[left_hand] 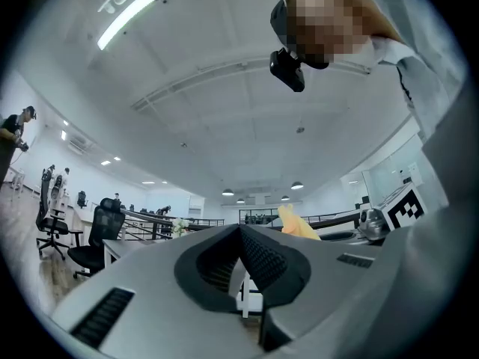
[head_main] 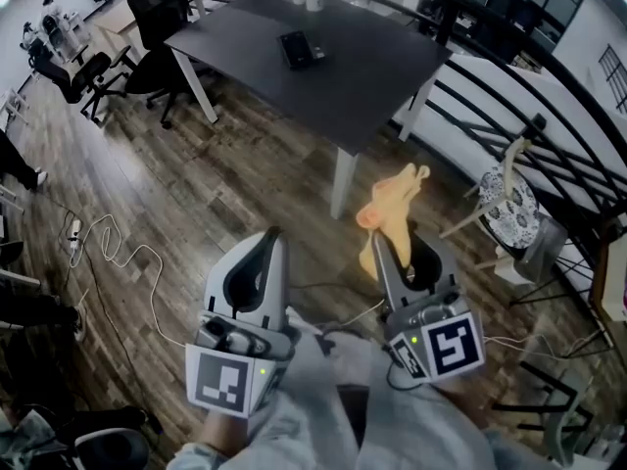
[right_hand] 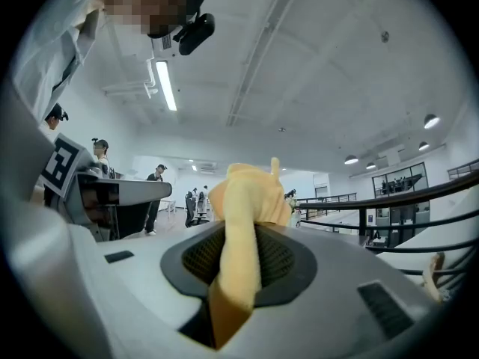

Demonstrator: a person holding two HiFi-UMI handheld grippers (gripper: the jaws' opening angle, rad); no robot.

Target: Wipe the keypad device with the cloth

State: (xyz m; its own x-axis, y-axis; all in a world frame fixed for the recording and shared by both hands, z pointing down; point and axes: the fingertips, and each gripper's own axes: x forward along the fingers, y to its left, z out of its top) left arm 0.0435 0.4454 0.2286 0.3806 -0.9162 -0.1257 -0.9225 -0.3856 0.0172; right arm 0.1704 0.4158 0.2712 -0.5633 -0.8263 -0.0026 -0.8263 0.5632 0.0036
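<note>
Jaws: right gripper (head_main: 390,235) clamped on yellow cloth (head_main: 394,199), held up ready for wiping | left gripper (head_main: 273,235) together, empty | keypad device (head_main: 301,49) lay on far desk (head_main: 372,86), well apart from both | wiping judged not yet begun.

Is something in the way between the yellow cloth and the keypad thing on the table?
Nothing visible. The right claw holds the cloth; only bare floor and table lie between it and the keypad device.
</note>
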